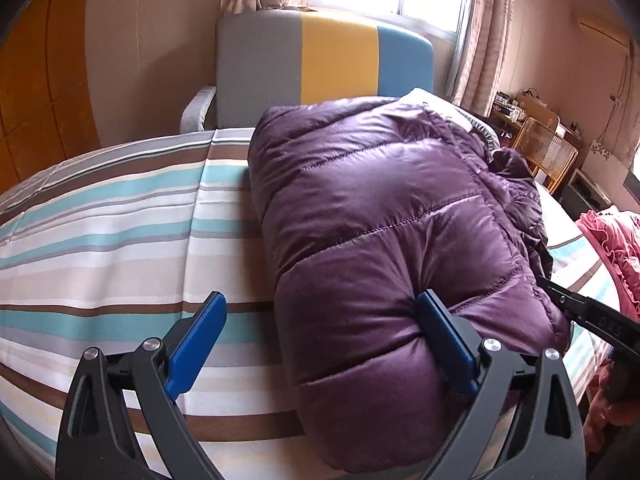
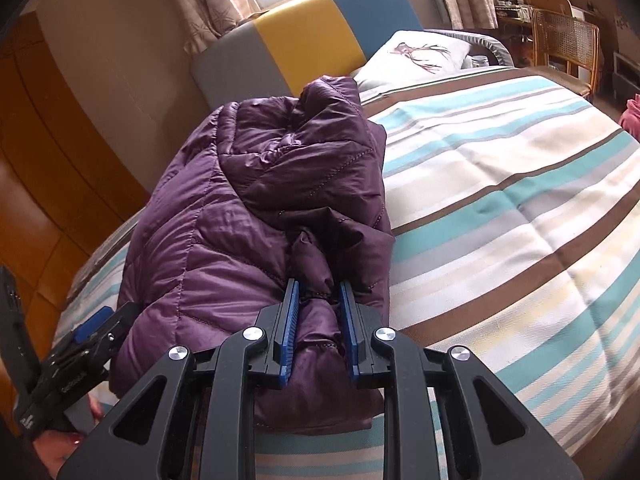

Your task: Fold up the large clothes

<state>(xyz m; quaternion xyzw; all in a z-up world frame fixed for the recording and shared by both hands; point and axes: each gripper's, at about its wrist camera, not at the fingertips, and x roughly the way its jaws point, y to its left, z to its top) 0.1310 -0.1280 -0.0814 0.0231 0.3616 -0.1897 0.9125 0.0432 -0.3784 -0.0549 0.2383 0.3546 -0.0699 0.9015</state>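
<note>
A purple quilted down jacket (image 1: pixel 384 216) lies folded into a thick bundle on the striped bed (image 1: pixel 104 232). My left gripper (image 1: pixel 320 308) is open wide at the bundle's near end; its right finger (image 1: pixel 444 332) presses into the jacket and its left finger (image 1: pixel 196 340) hangs over the bedspread. In the right wrist view the jacket (image 2: pixel 224 216) fills the middle, and my right gripper (image 2: pixel 318 300) is shut on a fold of it at the near edge. The left gripper (image 2: pixel 96 332) shows at the bundle's left side there.
The bed has a grey, yellow and blue headboard (image 1: pixel 320 60) under a curtained window. A white pillow (image 2: pixel 416 56) lies by the headboard. A wicker chair (image 2: pixel 568 44) and a desk stand at the far right. Pink cloth (image 1: pixel 612 248) lies at the bed's right edge.
</note>
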